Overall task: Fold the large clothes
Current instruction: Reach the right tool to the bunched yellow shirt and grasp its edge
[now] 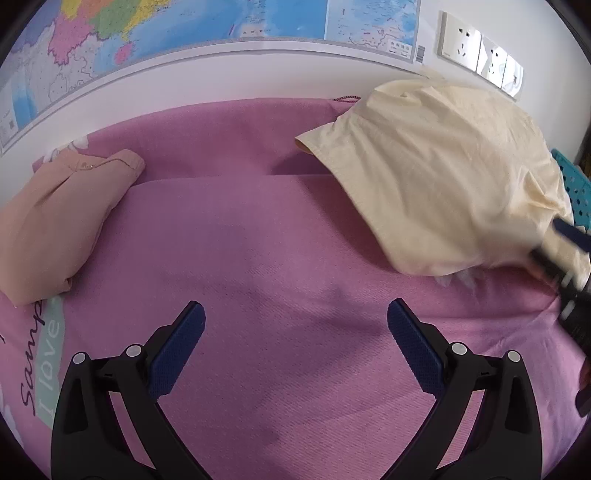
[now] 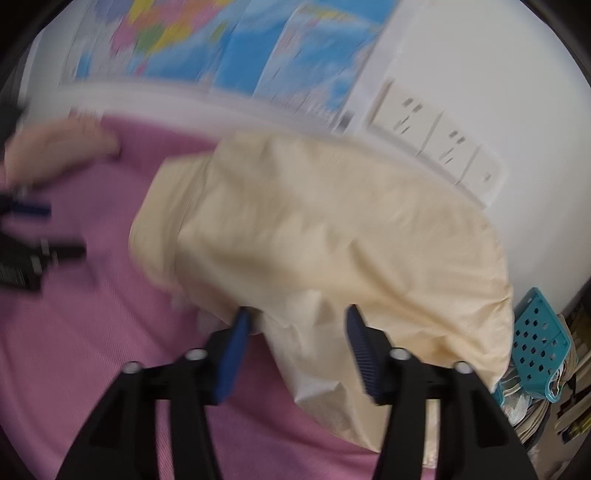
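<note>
In the left wrist view, your left gripper [image 1: 295, 314] sits at the bottom of the frame with its blue-padded fingers [image 1: 177, 350] spread wide and nothing between them, over the pink bed cover [image 1: 258, 240]. The cream garment [image 1: 436, 170] lies bunched in the upper right of the frame, on the pink cover and close to the wall. At the right edge, blurred, your right gripper [image 1: 565, 258] reaches into the near edge of that cream cloth. A folded peach garment [image 1: 55, 218] rests at the left of the frame, well apart from the cream one. Along the top runs a wall map [image 1: 207, 26], with white wall sockets [image 1: 480, 51] in the upper right and a teal perforated basket [image 1: 572, 184] peeking past the cream cloth at the right edge.

In the right wrist view, which is motion-blurred, your right gripper [image 2: 299, 317] fills the bottom centre, its fingers partly apart, with the lower edge of the cream garment [image 2: 332, 229] lying between the blue pads [image 2: 232, 354]. You cannot tell whether the pads grip the cloth or only straddle it. The garment spreads across the middle of the frame over the pink bed cover [image 2: 74, 332]. Your left gripper [image 2: 26, 236] shows as a dark blur at the left edge, the peach garment [image 2: 55, 147] above it. The basket [image 2: 535, 350] sits at lower right, the sockets [image 2: 436, 136] and map [image 2: 240, 40] above.
</note>
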Demonstrator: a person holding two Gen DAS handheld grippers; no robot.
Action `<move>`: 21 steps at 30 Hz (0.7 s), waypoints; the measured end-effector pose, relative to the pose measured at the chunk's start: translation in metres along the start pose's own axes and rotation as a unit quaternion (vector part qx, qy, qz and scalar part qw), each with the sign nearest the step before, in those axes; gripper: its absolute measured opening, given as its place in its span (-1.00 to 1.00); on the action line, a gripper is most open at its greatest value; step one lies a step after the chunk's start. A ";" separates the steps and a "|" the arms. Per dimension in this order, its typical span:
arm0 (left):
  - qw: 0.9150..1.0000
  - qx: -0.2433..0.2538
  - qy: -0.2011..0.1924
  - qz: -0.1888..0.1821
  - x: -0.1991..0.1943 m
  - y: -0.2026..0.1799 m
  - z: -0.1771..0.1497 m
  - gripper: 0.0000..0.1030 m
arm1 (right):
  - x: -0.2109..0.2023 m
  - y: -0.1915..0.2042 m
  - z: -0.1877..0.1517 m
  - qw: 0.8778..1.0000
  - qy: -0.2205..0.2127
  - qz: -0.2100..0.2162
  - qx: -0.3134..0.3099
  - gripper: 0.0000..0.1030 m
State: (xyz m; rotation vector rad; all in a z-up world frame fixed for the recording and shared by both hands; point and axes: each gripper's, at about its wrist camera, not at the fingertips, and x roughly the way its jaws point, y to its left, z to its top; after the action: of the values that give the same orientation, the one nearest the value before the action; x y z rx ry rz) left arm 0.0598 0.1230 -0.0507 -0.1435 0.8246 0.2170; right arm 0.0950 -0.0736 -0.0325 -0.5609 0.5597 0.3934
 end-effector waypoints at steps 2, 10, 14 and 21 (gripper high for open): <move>1.000 -0.002 0.002 0.000 0.001 0.002 0.000 0.89 | 0.013 0.010 -0.010 0.999 0.013 -0.012 -0.032 0.35; 1.000 0.002 0.006 0.005 0.004 0.001 0.001 0.89 | 0.039 0.045 -0.013 0.988 -0.010 -0.087 -0.126 0.64; 1.000 0.014 0.006 0.013 0.005 -0.001 0.002 0.89 | 0.048 0.040 -0.007 0.994 0.017 -0.035 -0.103 -0.16; 1.000 0.012 0.006 0.018 0.006 0.008 0.004 0.89 | 0.001 0.069 -0.027 0.990 -0.019 -0.002 -0.142 0.50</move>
State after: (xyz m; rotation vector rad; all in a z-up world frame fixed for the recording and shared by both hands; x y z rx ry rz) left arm 0.0645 0.1326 -0.0534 -0.1081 0.8425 0.2414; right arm 0.0517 -0.0353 -0.0786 -0.8260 0.4678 0.4831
